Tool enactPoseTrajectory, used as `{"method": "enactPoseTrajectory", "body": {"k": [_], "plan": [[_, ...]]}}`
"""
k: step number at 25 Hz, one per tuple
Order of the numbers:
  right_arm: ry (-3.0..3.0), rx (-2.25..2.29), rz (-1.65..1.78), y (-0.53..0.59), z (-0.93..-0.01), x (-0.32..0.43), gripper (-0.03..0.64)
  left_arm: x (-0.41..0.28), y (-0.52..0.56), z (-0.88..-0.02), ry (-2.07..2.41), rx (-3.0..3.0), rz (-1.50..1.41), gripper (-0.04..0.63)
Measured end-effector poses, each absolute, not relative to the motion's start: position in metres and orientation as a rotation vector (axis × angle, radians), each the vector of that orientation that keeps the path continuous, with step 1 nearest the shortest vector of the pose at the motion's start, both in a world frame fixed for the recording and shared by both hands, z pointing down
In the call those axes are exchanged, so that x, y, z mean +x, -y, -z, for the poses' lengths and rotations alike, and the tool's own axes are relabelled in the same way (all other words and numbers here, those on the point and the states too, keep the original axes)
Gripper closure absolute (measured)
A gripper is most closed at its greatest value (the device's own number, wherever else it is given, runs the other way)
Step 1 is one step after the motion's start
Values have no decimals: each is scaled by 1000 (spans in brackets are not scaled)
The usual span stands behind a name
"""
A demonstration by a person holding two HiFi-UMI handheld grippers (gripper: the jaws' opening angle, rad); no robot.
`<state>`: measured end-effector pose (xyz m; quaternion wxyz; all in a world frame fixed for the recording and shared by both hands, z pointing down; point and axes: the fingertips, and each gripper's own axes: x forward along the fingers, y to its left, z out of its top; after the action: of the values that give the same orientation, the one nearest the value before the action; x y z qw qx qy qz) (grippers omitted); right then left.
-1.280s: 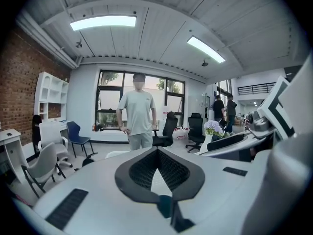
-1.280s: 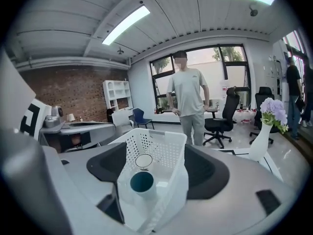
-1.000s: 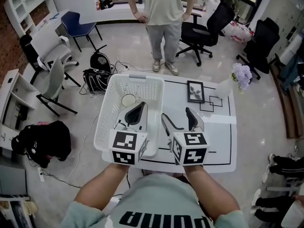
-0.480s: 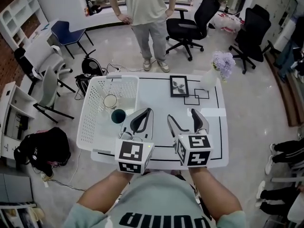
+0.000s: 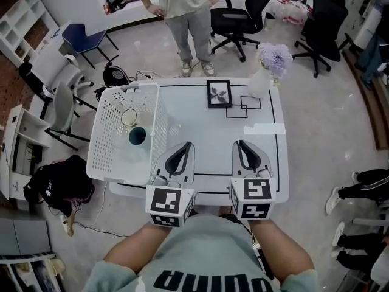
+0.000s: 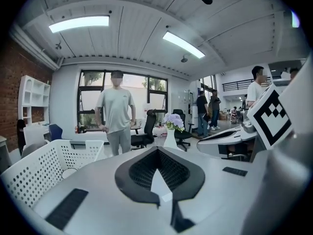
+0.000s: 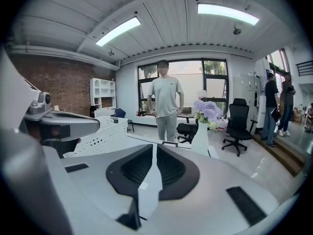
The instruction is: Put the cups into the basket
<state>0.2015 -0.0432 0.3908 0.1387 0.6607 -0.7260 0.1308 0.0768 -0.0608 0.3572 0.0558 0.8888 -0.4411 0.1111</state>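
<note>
Two cups sit in the basket [image 5: 103, 135] at the bench's [image 5: 200, 132] left end, beyond and left of both tongs, well apart from them. A pale cup [image 5: 129, 117] and a dark teal cup [image 5: 137, 135] stand just beside each other, mouths up. The left tongs [image 5: 185, 146] are pressed together and empty. The right tongs [image 5: 239, 145] have just been closing, with nothing between them. A framed picture [image 5: 219, 93] and a vase [image 5: 259, 84] of lilac flowers stand at the far edge, and a person [image 5: 182, 5] stands beyond.
</note>
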Motion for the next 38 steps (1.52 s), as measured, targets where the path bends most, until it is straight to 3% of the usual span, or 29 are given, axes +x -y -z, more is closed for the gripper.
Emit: {"method": "enactPoseTrajectory", "body": {"k": [17,38], "plan": [[2233,1775,-408,8,-411,218,588,91,5,-382,1482,2585,-359,592],[2042,2038,-452,-87,-411,112,597,-30,-55,-387,1193,2772,-284,592]]}}
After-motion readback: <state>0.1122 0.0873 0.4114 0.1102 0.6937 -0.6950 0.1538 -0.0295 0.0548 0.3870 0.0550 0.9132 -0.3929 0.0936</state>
